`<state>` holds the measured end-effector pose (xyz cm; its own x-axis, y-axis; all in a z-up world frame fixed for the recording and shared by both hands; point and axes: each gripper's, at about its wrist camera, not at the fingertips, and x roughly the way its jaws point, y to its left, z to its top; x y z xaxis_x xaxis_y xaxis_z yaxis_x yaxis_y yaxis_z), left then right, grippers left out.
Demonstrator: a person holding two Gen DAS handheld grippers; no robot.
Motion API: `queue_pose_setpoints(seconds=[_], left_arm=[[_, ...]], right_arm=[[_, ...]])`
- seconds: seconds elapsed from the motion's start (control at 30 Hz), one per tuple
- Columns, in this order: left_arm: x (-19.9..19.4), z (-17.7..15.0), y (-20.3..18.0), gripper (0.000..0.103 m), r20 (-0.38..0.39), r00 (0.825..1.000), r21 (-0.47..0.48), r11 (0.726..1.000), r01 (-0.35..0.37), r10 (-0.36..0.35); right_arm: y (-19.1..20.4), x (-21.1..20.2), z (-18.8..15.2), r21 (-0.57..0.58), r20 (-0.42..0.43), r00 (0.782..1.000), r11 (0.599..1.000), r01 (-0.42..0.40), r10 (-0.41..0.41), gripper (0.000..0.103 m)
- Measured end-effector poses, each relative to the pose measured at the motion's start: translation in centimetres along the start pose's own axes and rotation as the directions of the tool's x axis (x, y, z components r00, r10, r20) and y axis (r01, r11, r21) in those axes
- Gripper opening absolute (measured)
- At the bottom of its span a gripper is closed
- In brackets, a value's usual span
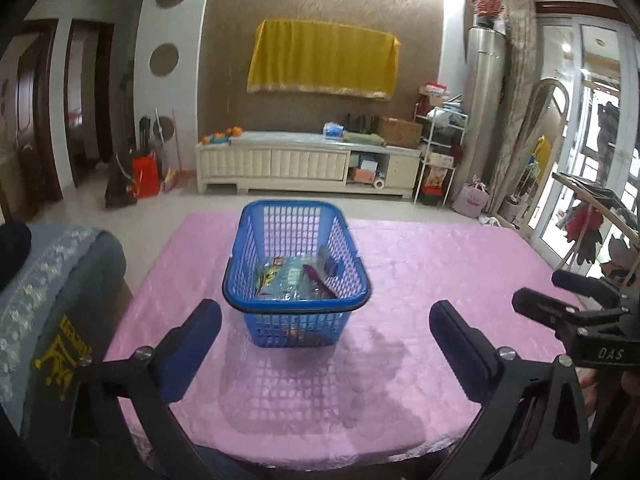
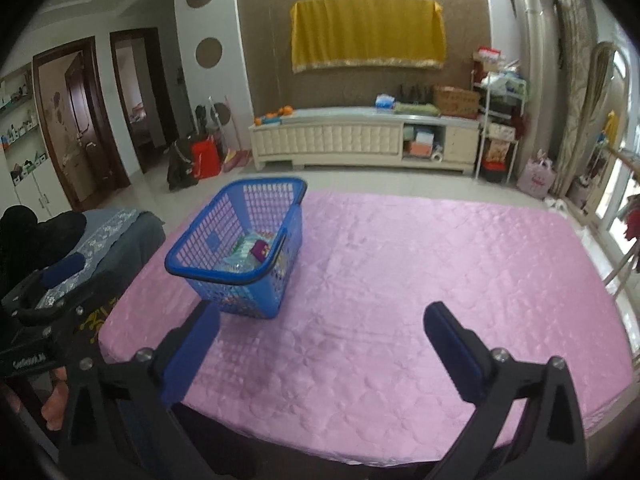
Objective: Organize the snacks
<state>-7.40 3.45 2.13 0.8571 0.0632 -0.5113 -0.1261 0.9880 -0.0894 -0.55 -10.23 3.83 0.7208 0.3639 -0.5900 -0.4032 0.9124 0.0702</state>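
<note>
Pink quilted table [image 1: 440, 264], blue slotted basket [image 1: 256, 240], crinkly snack packets [image 1: 292, 280] inside

The basket [image 1: 296, 240] looks like glossy blue plastic, its walls a moulded lattice with a smooth rolled rim. Inside it the snack packets [image 1: 294, 276] are shiny crinkled film. The pink tablecloth [image 2: 420, 264] has a satiny sheen and a quilted, embossed pattern. Both grippers have matt black plastic arms with small bright metal screws; the left gripper [image 1: 326, 344] and right gripper [image 2: 320, 348] carry smooth dark blue pads. The yellow cloth [image 1: 324, 58] on the wall hangs soft and matt.
</note>
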Motion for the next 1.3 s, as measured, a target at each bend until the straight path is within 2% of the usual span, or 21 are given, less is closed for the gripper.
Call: queue_pose_setpoints(seconds=[0.17,0.33,0.53,0.8,1.3], left_arm=[[-3.2,0.1,-1.1,0.103,0.047,0.999,0.03,0.999,0.013,-0.014],[-5.8,0.4,-2.2,0.103,0.084,0.992,0.031,0.995,0.09,-0.093],[-7.3,0.4,-3.4,0.103,0.109,0.991,0.056,0.996,0.076,-0.082],[-7.7,0.1,-4.0,0.103,0.12,0.99,0.081,0.995,0.061,-0.071],[-7.9,-0.5,-4.0,0.103,0.105,0.992,0.064,0.996,0.065,-0.071]], right_arm=[[0.4,-4.0,0.1,-0.015,0.094,0.994,0.999,0.051,-0.05,0.103],[0.4,-6.9,0.0,-0.014,0.149,0.988,0.999,0.045,-0.043,0.103],[0.8,-9.3,-0.5,-0.005,0.196,0.981,1.0,0.0,0.001,0.103],[1.5,-9.6,-1.0,-0.024,0.194,0.981,1.0,-0.02,0.024,0.103],[2.2,-10.0,-1.8,-0.024,0.185,0.983,1.0,-0.02,0.024,0.103]])
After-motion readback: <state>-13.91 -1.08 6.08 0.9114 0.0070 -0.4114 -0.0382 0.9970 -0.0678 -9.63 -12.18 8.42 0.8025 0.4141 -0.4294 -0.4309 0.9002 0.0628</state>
